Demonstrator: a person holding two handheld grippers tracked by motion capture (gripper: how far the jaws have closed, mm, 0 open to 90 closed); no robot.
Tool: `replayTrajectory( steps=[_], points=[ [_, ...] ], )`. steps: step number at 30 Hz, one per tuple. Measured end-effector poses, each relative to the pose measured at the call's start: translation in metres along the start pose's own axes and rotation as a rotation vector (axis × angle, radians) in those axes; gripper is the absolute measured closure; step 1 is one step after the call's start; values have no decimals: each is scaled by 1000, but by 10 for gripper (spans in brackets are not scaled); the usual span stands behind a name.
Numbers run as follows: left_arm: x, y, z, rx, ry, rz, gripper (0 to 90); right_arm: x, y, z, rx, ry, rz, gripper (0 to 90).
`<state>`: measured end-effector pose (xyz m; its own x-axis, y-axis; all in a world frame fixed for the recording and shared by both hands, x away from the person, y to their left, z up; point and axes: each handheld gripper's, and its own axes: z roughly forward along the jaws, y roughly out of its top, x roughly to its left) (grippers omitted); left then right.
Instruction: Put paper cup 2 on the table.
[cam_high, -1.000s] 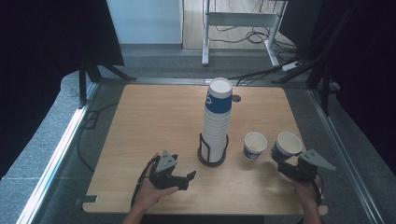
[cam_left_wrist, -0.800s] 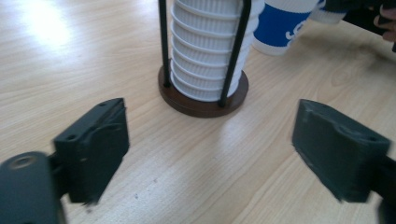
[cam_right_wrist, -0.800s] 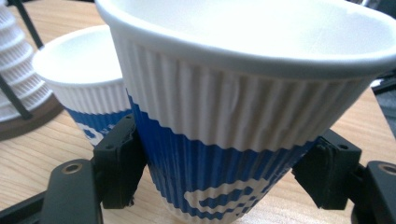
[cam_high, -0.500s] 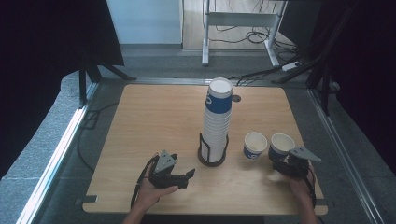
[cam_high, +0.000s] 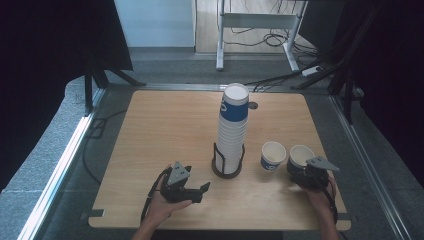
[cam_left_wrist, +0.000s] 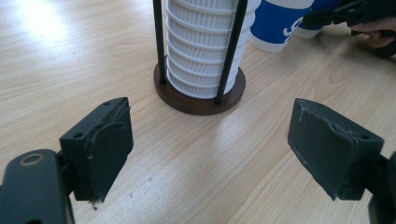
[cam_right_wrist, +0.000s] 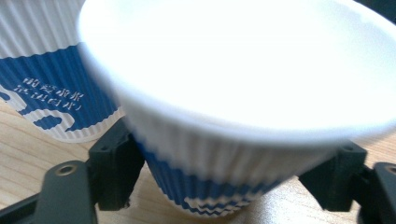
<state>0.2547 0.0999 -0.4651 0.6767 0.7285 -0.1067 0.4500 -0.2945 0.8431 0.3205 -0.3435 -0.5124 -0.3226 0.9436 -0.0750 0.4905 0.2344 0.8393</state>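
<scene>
A tall stack of white ribbed paper cups (cam_high: 232, 130) with a blue-banded one on top stands in a black wire holder (cam_high: 227, 169) at the table's middle. A blue-and-white cup (cam_high: 273, 156) stands to its right. Beside it is a second cup (cam_high: 300, 156), down at table level between the jaws of my right gripper (cam_high: 300, 169). Those jaws have just been opening and stand a little off the cup's wall (cam_right_wrist: 224, 93). My left gripper (cam_high: 204, 190) lies low at the front left, open after closing a little, with nothing between its pads (cam_left_wrist: 210, 149). It faces the holder's base (cam_left_wrist: 198, 100).
The wooden table (cam_high: 165, 125) has a metal frame along its sides and grey floor around it. A small dark round hole (cam_high: 252, 105) sits behind the stack. Desk legs and cables (cam_high: 270, 35) are on the floor beyond the far edge.
My right hand has come down and a little left with its cup, which now stands beside the other cup. The left hand has stayed in place.
</scene>
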Motion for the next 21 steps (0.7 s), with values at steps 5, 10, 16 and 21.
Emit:
replayTrajectory(
  steps=[5,10,16,21],
  points=[
    [0,0,0,-1,0,2,145,-1,-1,-1,-1,-11,17,133],
    [0,0,-1,-3,0,0,145,-4,-3,-10,-39,-9,56,106],
    [-1,1,-2,-2,-4,6,145,-5,-4,-33,-117,13,83,101],
    [-1,1,-3,-6,-5,6,145,-3,3,-57,-184,20,91,102]
  ],
)
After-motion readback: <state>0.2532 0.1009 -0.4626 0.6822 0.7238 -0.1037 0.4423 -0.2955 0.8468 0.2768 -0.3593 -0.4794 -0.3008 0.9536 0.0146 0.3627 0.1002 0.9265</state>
